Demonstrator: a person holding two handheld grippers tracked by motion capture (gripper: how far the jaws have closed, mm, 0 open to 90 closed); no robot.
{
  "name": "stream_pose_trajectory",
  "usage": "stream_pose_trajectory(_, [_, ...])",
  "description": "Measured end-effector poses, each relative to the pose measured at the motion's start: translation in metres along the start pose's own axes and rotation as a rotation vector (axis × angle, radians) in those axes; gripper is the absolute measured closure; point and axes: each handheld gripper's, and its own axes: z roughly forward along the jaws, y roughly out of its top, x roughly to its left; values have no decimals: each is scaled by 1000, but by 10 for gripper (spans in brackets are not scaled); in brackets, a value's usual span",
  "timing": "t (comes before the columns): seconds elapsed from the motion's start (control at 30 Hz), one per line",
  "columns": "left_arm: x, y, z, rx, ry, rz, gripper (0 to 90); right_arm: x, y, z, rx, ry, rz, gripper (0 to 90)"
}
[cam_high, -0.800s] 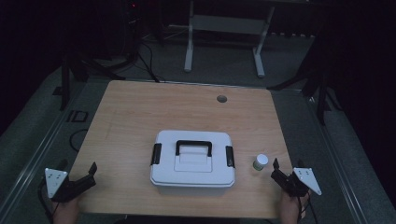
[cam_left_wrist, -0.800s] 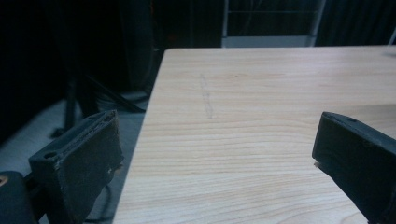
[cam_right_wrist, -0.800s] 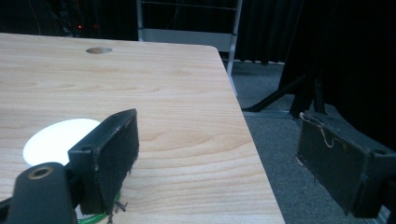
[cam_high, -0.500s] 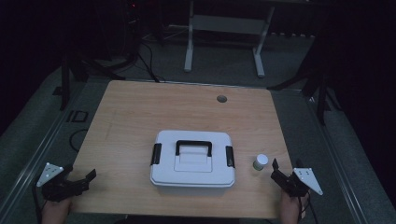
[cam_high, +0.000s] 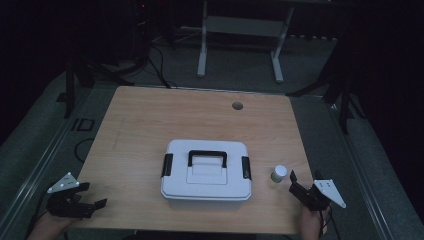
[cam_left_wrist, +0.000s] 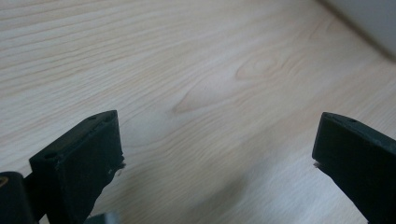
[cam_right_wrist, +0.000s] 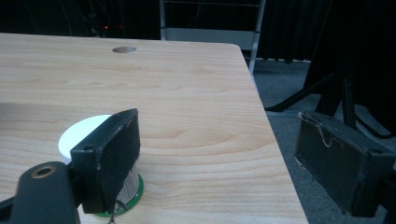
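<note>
— Where does it stand right now?

— Both grippers sit low at the near edge of the wooden table (cam_high: 150, 125). The right gripper (cam_high: 299, 189) is just beside the small white-capped bottle (cam_high: 279, 173), which stands upright on the table just to the right of the white storage box (cam_high: 206, 176). In the right gripper view its jaws gape wide with nothing between them; the bottle (cam_right_wrist: 100, 158) sits to the left of the left-hand jaw, partly hidden behind it, not in the gap.

— And the other hand?

— The left gripper (cam_high: 92, 206) is at the near left corner, well apart from the box. In the left gripper view its jaws are spread wide over bare wood, holding nothing.

— So what would a clean pick-up take?

— I reckon the bottle comes first, being nearest. The right gripper should shift sideways until the bottle stands centred in the gap, keep level, and close on the body below the cap. Going in off-centre, a jaw could knock it over, and it looks light and narrow.

— Counts?

— One bottle, one box with one black handle (cam_high: 207, 156) and two black side latches, two grippers, one round hole (cam_high: 237, 106) in the tabletop.
</note>
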Motion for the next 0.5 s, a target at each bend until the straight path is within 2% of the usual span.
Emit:
stream_pose_trajectory(0.03, [0,0,0,0,0,0,11,0,0,0,0,0,0,135])
stream_pose_trajectory(0.07, [-1,2,-2,20,6,19,11,0,0,0,0,1,1,135])
stream_pose_trajectory(0.1, [-4,6,-5,67,10,73,47,-1,0,0,-4,2,3,135])
stream_pose_trajectory(0.13, [-4,6,-5,67,10,73,47,-1,0,0,-4,3,4,135])
stream_pose_trajectory(0.17, [-6,11,-7,119,46,111,47,-1,0,0,-4,3,5,135])
stream_pose_trajectory(0.2, [-6,13,-8,147,47,122,47,-1,0,0,-3,2,2,135])
stream_pose_trajectory(0.37, [-9,28,-12,277,16,176,47,-1,0,0,-4,7,2,135])
stream_pose_trajectory(0.5, [-9,38,-12,404,15,216,47,-1,0,0,-3,7,4,135])
